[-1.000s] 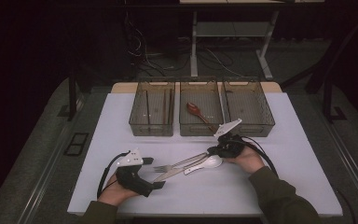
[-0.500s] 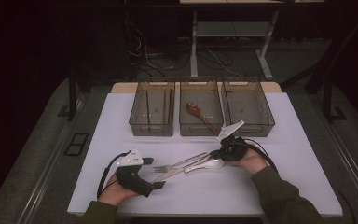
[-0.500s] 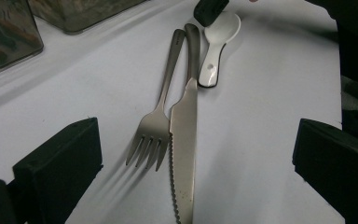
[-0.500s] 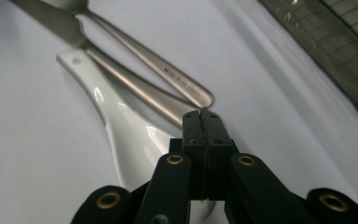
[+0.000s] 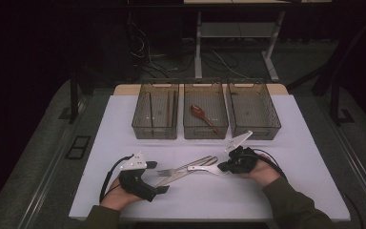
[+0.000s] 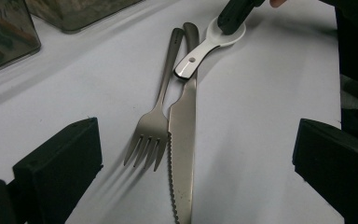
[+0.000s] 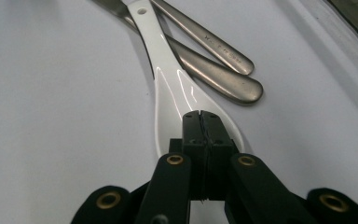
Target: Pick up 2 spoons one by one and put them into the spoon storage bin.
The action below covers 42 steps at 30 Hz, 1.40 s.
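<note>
White spoon [image 7: 168, 88] lay on the table [image 5: 314, 157], near-centre, its handle crossing the handles of the fork [image 6: 156, 116] and knife [image 6: 182, 154]. Right gripper [image 7: 201, 122] had its jaws pinched together at the near rim of the spoon's bowl; they seemed to clamp the rim, though I couldn't be sure the edge was really between the pads. Left gripper [image 6: 191, 154] sat low at the near left, jaws wide, nothing in them, pointed at the fork and knife.

Three bins stood at the far side. Middle bin [image 5: 205, 125] held a brown spoon [image 5: 201, 114]. Left bin [image 5: 155, 125] seemed to have a thin item or two inside, too dim to name. Right bin [image 5: 253, 125] looked bare.

Progress, as I judged it: sorting early on. One piece binned for sure; white spoon, fork and knife not yet binned. Spoon grasped or nearly so, not visibly lifted. Left to do: carry it to a bin, likely the middle one, then fork and knife.
</note>
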Each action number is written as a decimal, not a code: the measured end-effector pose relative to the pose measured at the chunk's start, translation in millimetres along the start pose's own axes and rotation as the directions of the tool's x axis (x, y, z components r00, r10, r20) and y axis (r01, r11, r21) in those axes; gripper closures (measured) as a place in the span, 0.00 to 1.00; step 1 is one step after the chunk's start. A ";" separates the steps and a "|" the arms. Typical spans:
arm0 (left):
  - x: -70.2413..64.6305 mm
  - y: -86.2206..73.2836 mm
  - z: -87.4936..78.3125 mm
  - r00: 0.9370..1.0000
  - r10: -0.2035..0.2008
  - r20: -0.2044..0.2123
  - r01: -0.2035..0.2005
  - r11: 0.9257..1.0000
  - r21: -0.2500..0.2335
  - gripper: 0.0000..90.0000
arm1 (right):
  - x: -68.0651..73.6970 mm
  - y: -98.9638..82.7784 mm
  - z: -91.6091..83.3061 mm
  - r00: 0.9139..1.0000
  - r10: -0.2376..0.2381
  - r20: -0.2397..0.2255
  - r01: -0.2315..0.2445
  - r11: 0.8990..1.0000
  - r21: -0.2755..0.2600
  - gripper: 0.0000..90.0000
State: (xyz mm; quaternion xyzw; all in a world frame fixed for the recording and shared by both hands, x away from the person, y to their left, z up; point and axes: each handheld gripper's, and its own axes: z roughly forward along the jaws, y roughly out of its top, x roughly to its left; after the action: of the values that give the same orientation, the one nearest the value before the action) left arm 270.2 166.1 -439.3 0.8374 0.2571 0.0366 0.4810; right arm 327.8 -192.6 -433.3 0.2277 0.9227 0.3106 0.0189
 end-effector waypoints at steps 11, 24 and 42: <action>0.5 -0.2 -1.0 1.000 -0.001 -0.003 0.001 1.000 -0.001 0.01 | -1.3 -4.9 -19.3 0.997 0.082 0.014 -0.079 0.990 -0.115 0.69; 0.9 -0.3 -0.3 1.000 0.001 -0.009 -0.001 1.000 0.003 0.01 | -2.1 -19.3 -9.6 0.990 0.139 0.013 -0.136 0.984 -0.116 0.52; 0.9 -0.8 0.3 1.000 -0.002 -0.007 0.002 1.000 0.002 0.01 | 8.5 -16.0 0.9 0.998 0.053 -0.036 -0.055 0.997 -0.062 0.76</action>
State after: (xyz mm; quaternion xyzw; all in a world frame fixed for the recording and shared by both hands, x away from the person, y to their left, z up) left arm 270.8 166.6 -440.3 0.8374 0.2594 0.0389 0.4795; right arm 313.8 -199.6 -442.5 0.2464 0.9061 0.3439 0.0018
